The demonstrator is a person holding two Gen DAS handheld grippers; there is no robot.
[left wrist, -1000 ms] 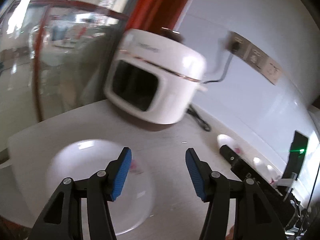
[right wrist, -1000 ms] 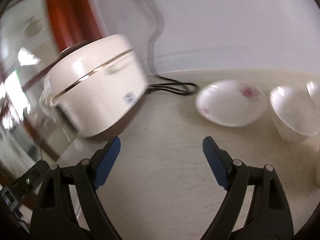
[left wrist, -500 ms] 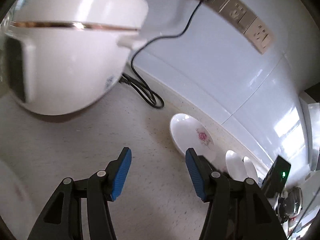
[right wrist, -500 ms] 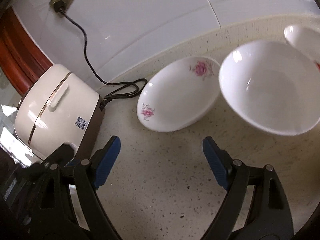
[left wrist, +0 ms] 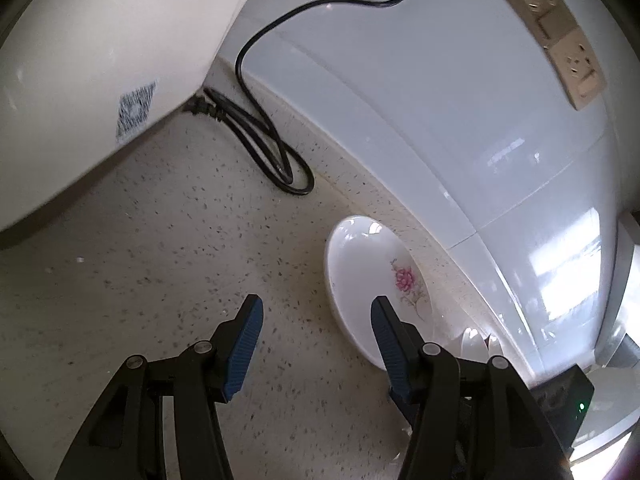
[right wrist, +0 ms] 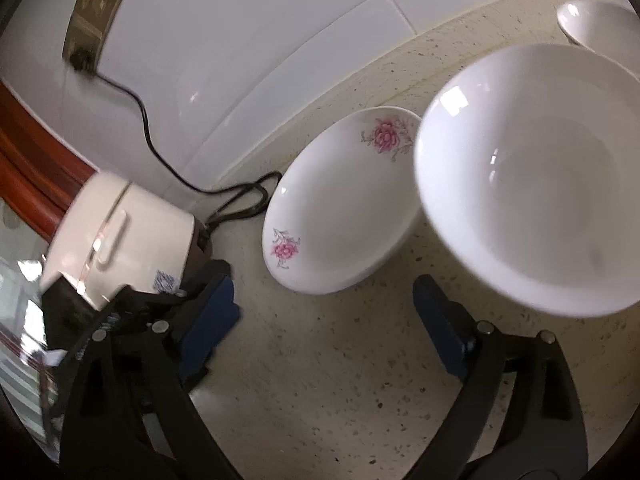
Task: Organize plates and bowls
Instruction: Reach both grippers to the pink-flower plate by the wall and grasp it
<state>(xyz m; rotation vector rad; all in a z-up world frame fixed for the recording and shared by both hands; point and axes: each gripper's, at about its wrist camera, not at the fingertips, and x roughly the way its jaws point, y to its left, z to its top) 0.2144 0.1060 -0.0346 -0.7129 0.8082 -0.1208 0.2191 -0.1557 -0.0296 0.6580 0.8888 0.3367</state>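
Observation:
A white plate with pink flowers (right wrist: 340, 216) lies on the speckled counter near the tiled wall; it also shows in the left wrist view (left wrist: 368, 280). A large plain white bowl (right wrist: 532, 200) stands right beside it, and another white bowl (right wrist: 592, 24) is behind that. My right gripper (right wrist: 324, 300) is open and empty, low over the counter just in front of the plate and bowl. My left gripper (left wrist: 316, 320) is open and empty, its right finger at the plate's near edge. It also appears at the left of the right wrist view (right wrist: 208, 304).
A white rice cooker (left wrist: 92, 80) stands to the left, also in the right wrist view (right wrist: 116, 236). Its black cord (left wrist: 264, 148) coils on the counter and runs up to wall sockets (left wrist: 560, 40). More white dishes (left wrist: 480, 348) and a black device (left wrist: 568, 400) lie at the right.
Both grippers have moved closer to the flowered plate and the bowl. The rice cooker has slid toward the left in both views. Both stay open.

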